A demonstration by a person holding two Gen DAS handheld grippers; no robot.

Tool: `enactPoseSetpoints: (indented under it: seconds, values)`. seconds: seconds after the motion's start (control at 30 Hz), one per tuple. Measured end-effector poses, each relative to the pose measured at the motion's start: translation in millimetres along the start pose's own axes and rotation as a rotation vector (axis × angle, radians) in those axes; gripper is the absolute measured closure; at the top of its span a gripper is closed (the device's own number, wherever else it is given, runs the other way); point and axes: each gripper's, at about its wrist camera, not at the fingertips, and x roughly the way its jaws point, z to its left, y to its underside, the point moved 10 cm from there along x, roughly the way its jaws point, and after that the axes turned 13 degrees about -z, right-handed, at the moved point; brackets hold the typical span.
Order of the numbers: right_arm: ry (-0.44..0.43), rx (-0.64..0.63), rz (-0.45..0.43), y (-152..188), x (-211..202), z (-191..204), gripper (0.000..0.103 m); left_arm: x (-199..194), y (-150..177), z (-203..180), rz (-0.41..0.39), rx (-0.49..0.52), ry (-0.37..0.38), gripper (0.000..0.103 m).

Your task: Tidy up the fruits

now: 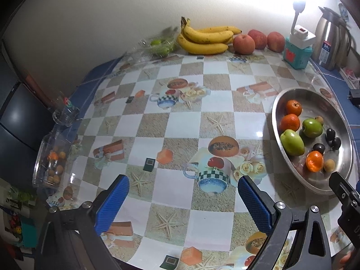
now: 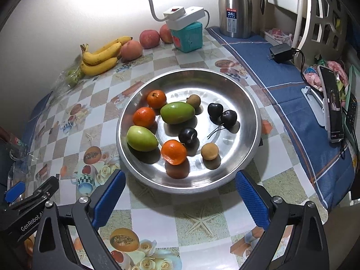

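Left gripper: blue-padded fingers wide apart, holding nothing, above the checkered tablecloth.
Right gripper: also wide apart and empty.
Round steel tray: directly ahead of the right gripper, holding three orange tangerines, two green fruits, dark cherries.

fruits in bowl | bananas behind, left | kettle behind, right

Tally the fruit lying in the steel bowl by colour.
Small round orange citrus fruits: 3
Oval green fruits: 2
Dark cherries: 3
Small tan round fruits: 2
Total in the round stainless steel bowl: 10
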Motion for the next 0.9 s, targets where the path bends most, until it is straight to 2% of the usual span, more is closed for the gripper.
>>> enactPoseSetpoints:
  seconds: [0.9]
  values:
    - [-0.003, -0.019, 0.004, 0.6, 1.0, 4.8, 0.005, 2.0, 3.1, 9.0, 0.022, -0.019, -0.028, 0.004]
